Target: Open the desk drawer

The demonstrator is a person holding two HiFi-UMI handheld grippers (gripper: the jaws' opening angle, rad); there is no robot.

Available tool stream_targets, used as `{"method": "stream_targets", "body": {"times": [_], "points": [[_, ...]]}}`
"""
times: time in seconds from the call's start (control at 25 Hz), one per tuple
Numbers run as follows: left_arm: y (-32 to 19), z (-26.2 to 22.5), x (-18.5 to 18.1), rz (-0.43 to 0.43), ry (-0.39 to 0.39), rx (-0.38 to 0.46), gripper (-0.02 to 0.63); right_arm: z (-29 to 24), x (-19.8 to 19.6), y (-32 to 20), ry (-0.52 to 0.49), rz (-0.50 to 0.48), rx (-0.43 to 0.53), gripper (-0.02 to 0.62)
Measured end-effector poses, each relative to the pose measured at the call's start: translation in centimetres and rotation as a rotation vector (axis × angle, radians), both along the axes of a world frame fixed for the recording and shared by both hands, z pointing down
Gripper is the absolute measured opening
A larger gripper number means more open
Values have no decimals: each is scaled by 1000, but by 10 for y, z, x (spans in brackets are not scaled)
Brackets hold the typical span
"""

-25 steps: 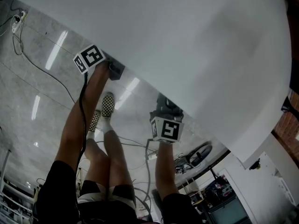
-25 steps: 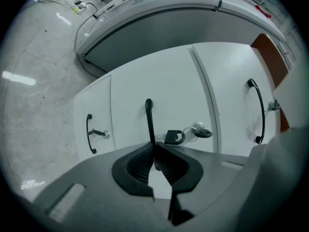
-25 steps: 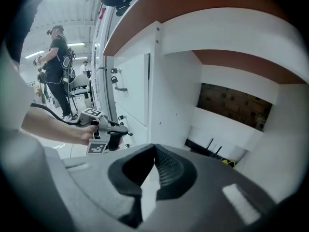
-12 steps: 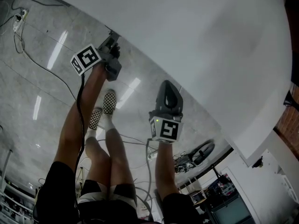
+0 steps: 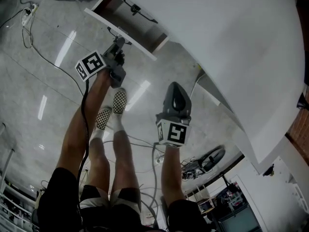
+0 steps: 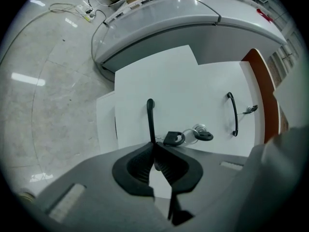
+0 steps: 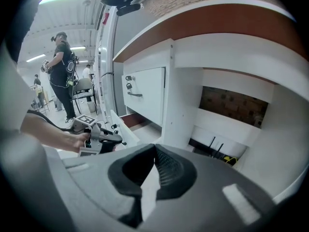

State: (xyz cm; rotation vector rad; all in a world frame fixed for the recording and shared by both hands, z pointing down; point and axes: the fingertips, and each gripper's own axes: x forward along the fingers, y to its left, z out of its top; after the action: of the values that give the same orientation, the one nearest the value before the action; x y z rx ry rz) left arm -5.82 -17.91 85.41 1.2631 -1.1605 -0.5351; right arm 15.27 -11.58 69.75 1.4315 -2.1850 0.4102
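The left tongs [image 6: 153, 145] are closed tight on the black handle [image 6: 150, 115] of the drawer [image 6: 164, 81], with the bar pinched between the ribbed pads and its upper end rising clear above them. The drawer stands pulled out from under the white surface [image 5: 217, 42]. In the head view its white front sits out over the glossy grey floor [image 5: 43, 81] and a brownish interior shows behind it. Just beside the gripped handle, a bunch of keys [image 6: 193, 135] hangs from the lock in the same front. Further over, a second black handle [image 6: 233, 114] sits on the neighbouring white front, with another small key near it. The right tongs [image 7: 154, 148] are drawn together with nothing between the pads. They hover apart from the drawer, pointing toward the body of the desk. From the right gripper view, the hand with the left tongs sits at the lower left on the pulled-out drawer. Above it a closed drawer [image 7: 145, 93] stays flush in the carcass. A person [image 7: 62, 66] stands far off in the background of that view. In the head view both marker cubes face the camera, and a pair of checkered shoes [image 5: 118, 100] stands on the floor between the two arms.
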Motion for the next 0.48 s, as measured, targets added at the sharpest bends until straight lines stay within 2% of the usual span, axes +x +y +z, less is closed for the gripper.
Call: {"method": "stream_targets", "body": {"times": [0.16,0.48], "points": [[22,1,-8,4,-4,-17,25,-3,-11,15,57,-74,9,5],[59,-1,-16,8,-6,-44,25,-8,-15,37,49,-58,13,5]]}}
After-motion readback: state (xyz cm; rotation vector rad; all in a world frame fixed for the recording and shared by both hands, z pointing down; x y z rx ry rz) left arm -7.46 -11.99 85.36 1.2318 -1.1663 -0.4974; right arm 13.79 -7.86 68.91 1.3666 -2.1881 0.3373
